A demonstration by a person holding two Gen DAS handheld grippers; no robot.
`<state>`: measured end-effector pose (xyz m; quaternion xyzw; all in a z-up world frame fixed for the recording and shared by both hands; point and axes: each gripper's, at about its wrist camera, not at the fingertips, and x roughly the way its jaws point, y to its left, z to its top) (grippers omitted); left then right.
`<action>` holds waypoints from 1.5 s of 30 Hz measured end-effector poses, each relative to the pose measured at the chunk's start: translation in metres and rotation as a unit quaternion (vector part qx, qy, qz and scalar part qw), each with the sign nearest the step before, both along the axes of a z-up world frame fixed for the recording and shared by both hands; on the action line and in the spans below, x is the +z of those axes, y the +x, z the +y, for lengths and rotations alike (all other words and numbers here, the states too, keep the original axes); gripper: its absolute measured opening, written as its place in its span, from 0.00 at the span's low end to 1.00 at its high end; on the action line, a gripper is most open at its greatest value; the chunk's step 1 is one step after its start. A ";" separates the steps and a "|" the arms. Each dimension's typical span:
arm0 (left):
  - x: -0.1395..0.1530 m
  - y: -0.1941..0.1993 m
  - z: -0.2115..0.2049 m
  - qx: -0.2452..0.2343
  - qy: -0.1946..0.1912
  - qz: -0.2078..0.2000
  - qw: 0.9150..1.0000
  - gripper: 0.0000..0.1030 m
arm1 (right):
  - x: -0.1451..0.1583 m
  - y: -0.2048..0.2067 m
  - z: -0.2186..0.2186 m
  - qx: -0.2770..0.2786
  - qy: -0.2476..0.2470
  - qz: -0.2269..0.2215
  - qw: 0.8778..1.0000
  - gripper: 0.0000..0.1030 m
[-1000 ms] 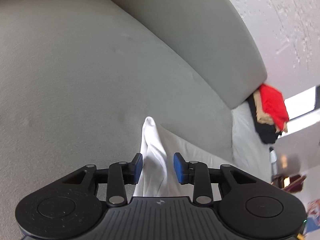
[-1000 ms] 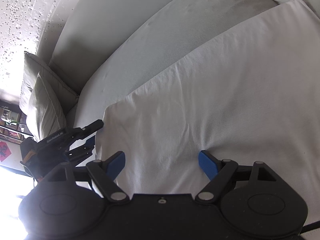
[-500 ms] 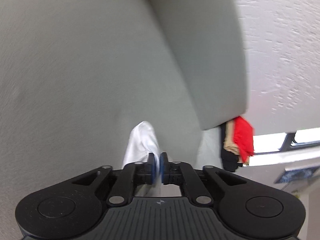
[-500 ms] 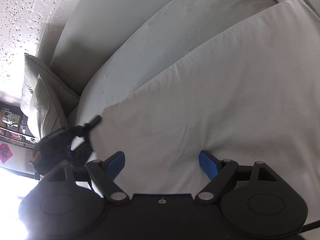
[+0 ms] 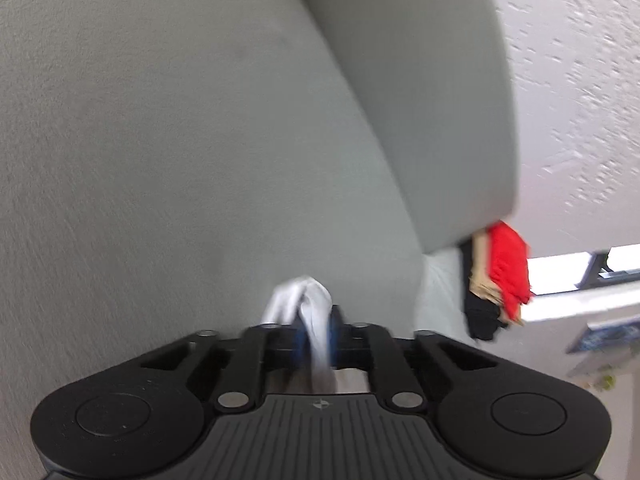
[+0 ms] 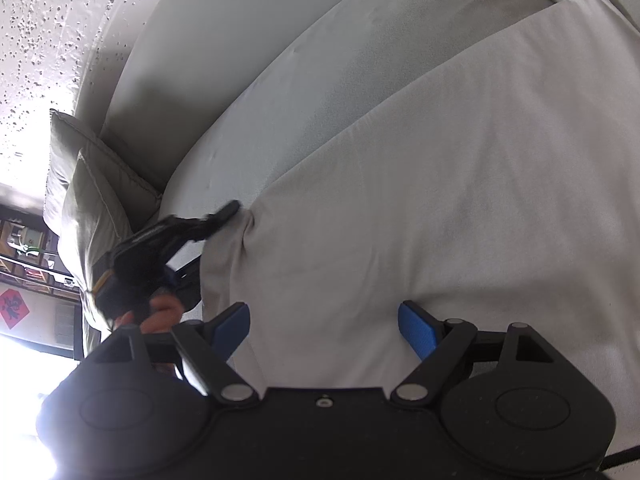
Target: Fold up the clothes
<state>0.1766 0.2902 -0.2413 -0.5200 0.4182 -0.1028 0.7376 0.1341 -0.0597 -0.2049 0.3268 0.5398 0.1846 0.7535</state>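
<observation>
Blue pads of the left gripper (image 5: pixel 316 336) pinch a bunched corner of the white garment (image 6: pixel 460 184); its jaws have just been closing, and the cloth now pokes up as a small twisted tuft ahead of the fingertips. From the right wrist view the same gripper shows as a blurred black shape at the garment's left corner, with a hand (image 6: pixel 160 312) behind it, and the fabric puckers into a crease where it is gripped. Beyond that corner lies the grey sofa seat (image 5: pixel 168 168), with the sofa backrest (image 5: pixel 432 92) rising behind it and a pale cushion (image 6: pixel 92 208) propped at one end. A pile of red, tan and black clothes (image 5: pixel 500 280) sits past the far end of the backrest, near a bright window. The right gripper (image 6: pixel 324 320) hangs with its blue pads spread wide above the garment, which lies spread flat across the seat, nothing held between them
</observation>
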 end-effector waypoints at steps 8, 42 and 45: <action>0.006 -0.015 0.026 0.060 0.015 0.004 0.998 0.03 | 0.000 0.001 -0.003 -0.001 0.010 0.000 1.000 0.79; 0.098 -0.193 -0.052 -0.046 0.319 0.083 0.943 0.16 | 0.060 -0.098 -0.169 -0.067 -0.100 -0.153 0.981 0.79; 0.101 -0.190 -0.061 -0.041 0.328 0.097 0.939 0.06 | 0.050 -0.101 -0.181 -0.087 -0.075 -0.152 0.982 0.79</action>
